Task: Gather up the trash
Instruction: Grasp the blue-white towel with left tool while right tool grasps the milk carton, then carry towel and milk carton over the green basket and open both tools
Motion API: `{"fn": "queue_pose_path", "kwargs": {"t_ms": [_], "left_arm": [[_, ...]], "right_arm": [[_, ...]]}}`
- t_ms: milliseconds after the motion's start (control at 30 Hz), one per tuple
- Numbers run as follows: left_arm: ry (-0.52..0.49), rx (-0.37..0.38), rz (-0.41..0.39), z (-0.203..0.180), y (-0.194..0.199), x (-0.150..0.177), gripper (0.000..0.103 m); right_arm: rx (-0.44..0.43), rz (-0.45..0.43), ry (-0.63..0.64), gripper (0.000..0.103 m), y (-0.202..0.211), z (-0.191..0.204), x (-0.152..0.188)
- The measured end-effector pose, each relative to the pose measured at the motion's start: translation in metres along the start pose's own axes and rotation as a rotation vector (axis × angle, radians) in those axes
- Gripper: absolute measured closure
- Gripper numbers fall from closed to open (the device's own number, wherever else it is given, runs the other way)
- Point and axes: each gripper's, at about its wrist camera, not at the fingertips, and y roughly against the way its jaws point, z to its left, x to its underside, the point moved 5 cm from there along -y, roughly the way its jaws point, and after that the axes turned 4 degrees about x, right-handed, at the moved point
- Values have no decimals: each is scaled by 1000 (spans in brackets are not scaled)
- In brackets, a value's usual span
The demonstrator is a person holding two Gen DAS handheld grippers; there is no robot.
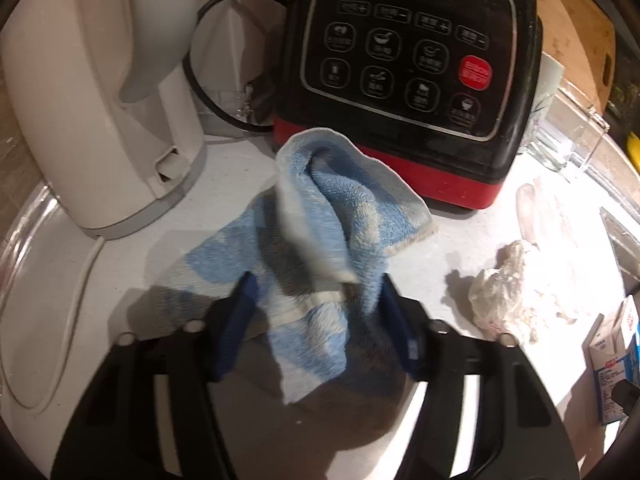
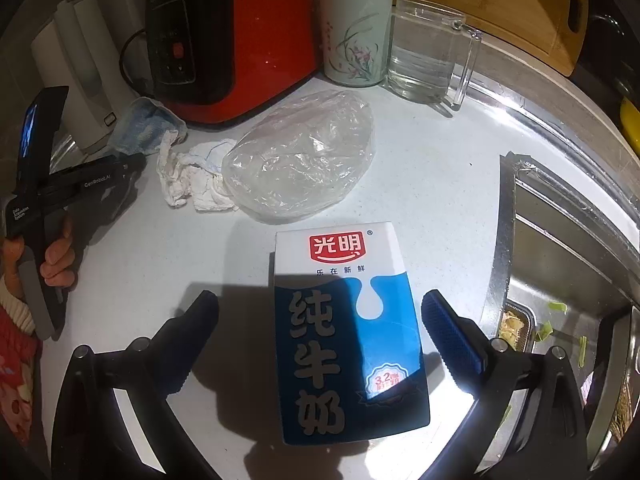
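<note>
so the left gripper has its blue pads pinched on a bunched blue towel, which lies at the back of the counter against the front of the red-and-black appliance. the right gripper is spread wide around an upright milk carton, pads clear of both its sides, nothing grasped.

judgement: step in hand looks like securing the cloth while the carton gets bracketed. for the carton, centre it between the pads before clamping, squeeze its flat sides low so it doesn't tip or crush. for the towel, grip enough folds so it doesn't slip out on the lift.

more trash between them: crumpled tissue touching a clear plastic bag, mid-counter.

white kettle at back left, floral cup and glass mug at back beside the appliance, wooden board behind. sink at the right edge with food scraps. speckled pale countertop, harsh light, hard shadows.
</note>
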Motion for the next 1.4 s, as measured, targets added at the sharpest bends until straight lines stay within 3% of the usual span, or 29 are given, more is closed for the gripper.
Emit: {"fn": "queue_pose_path", "kwargs": {"t_ms": [100,167,433,667,700,733,867,1133,1400], "left_arm": [[-4,-41,-3,5,0,-1,77],[1,-45,-6,8,1,-1,86],[3,-58,-71,10,32,4,89],[45,-25,-149,5,100,23,89],[51,-18,-156,5,110,28,89],[55,-12,-163,3,120,34,89],[74,15,-182,-2,154,52,89],[81,102,-225,-41,234,91,89],[25,214,-210,-112,315,164,89]], "right_arm": [[2,-3,-1,3,1,0,0],[3,-6,-5,3,2,-1,1],[12,-8,-21,3,5,-13,2],[64,28,12,7,-9,-12,8],[58,39,6,16,-12,-13,10],[46,54,-2,33,-15,-14,13],[-4,68,-46,37,-12,-19,19],[-81,-30,-63,37,65,-24,44],[-131,-102,-71,37,170,-43,126]]}}
